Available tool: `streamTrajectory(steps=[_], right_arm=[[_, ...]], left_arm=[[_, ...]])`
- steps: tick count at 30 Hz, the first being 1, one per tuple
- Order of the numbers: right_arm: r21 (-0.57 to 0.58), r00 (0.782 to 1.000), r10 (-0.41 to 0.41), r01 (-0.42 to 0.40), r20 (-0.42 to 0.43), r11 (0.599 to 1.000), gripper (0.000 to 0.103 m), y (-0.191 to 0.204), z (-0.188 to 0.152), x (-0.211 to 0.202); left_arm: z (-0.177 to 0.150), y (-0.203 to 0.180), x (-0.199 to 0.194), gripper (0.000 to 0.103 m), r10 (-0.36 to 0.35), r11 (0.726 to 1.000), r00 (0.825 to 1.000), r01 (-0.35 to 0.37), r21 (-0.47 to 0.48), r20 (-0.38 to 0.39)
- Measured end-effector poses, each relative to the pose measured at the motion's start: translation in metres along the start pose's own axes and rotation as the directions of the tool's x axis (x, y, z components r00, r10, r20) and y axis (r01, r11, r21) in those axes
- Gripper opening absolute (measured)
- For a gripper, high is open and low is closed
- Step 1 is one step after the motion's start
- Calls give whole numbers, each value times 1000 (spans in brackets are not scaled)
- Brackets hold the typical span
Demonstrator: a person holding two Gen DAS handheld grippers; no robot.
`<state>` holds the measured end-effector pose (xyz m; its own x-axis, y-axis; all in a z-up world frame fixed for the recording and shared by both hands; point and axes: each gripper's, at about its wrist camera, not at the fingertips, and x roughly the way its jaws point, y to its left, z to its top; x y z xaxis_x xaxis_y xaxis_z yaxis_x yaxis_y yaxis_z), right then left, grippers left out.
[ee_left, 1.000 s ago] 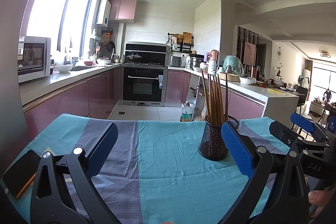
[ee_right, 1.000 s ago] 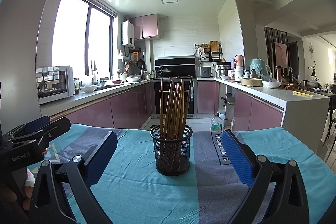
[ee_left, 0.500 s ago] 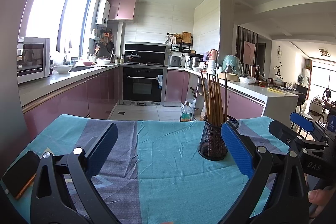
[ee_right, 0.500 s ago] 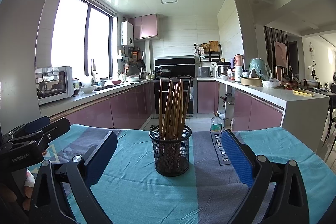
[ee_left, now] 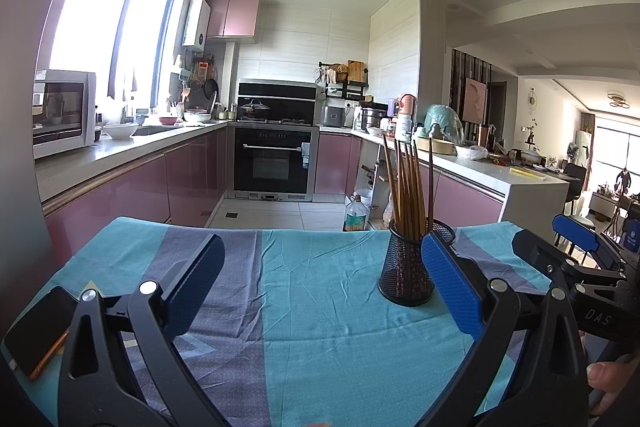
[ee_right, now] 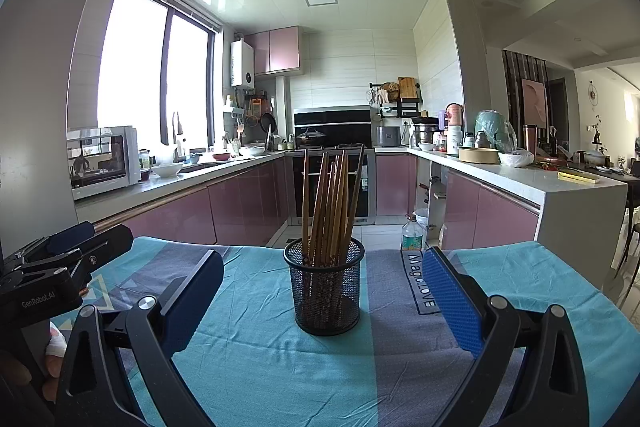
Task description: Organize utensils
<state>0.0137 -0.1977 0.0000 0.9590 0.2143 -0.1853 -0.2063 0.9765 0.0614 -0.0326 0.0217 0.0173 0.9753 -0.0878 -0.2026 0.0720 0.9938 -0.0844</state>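
1. Right now both my tools hover over the tabletop w/ the teal-and-grey striped cloth (ee_right: 260, 359); left gripper (ee_left: 320, 291) and right gripper (ee_right: 322, 301) both have fingers spread wide, nothing between them.
2. Task's thing: the bundle of brown wooden chopsticks (ee_right: 330, 203) stands upright, tips fanned a bit, in the black wire-mesh cylindrical holder (ee_right: 325, 291). Holder sits mid-tabletop, centred ahead of my right fingers, and off toward the right finger in the left view (ee_left: 406, 267).
3. No loose utensils visible on the cloth; only a dark phone w/ orange edge (ee_left: 38, 331) at the far left.
4. Step, I reckon: either sorting's done, or I'm about to pick from the holder; can't tell which.
5. Next move, if picking: right tool goes fwd and up to the chopstick tops, closes on one or a pair w/o tipping the light holder; left could steady the mesh wall.
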Motion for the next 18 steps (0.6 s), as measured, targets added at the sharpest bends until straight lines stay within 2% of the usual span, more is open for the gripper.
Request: streamTrajectory(steps=[18], right_arm=[[3, 1000, -4, 4, -1, 1000, 96, 2, -1, 1]], left_arm=[[-1, -1, 0, 97, -1, 1000, 1000, 1, 1, -3]])
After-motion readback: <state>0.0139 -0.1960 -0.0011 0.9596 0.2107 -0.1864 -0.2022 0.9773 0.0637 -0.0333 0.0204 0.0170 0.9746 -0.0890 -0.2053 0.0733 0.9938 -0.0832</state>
